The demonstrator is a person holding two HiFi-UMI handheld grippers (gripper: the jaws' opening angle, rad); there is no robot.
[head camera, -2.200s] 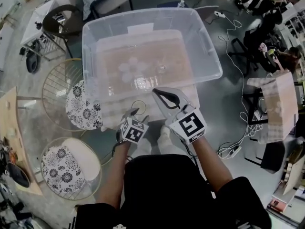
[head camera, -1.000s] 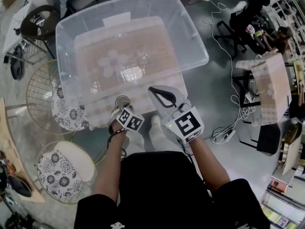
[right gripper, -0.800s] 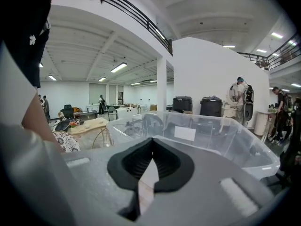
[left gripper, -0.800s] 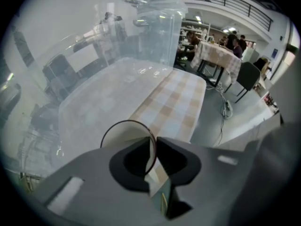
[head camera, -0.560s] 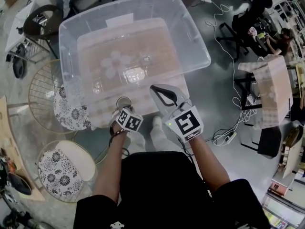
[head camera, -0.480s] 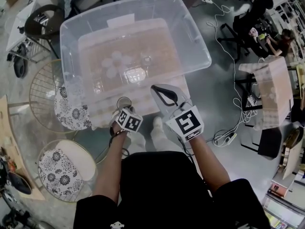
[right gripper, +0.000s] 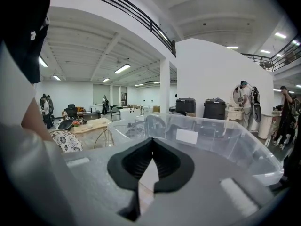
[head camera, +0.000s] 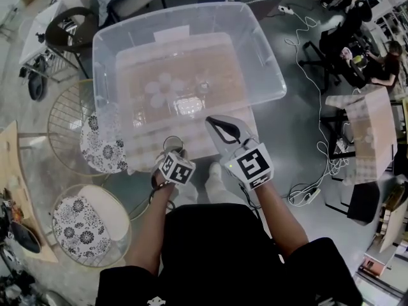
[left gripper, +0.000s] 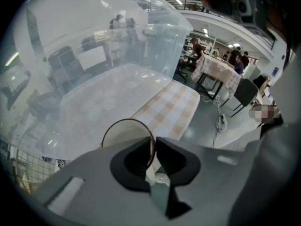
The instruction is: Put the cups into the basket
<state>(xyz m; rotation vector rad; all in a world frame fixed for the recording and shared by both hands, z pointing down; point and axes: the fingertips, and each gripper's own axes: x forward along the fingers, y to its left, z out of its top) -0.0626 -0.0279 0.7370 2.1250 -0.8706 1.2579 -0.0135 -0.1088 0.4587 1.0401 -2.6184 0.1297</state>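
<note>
Pinching the cup (left gripper: 123, 134) by its rim, the left gripper (left gripper: 154, 143) probably must lift it over the basket (head camera: 271, 65) wall ahead; the right gripper (right gripper: 151, 145) idles, jaws together.

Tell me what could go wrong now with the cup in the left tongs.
The left tongs have just been closing and now pinch only one side of the thin wall of the cup, so it may tilt or slip out. The near wall of the bin rises between the cup and the inside, so the cup could clip its rim if lifted too little.
</note>
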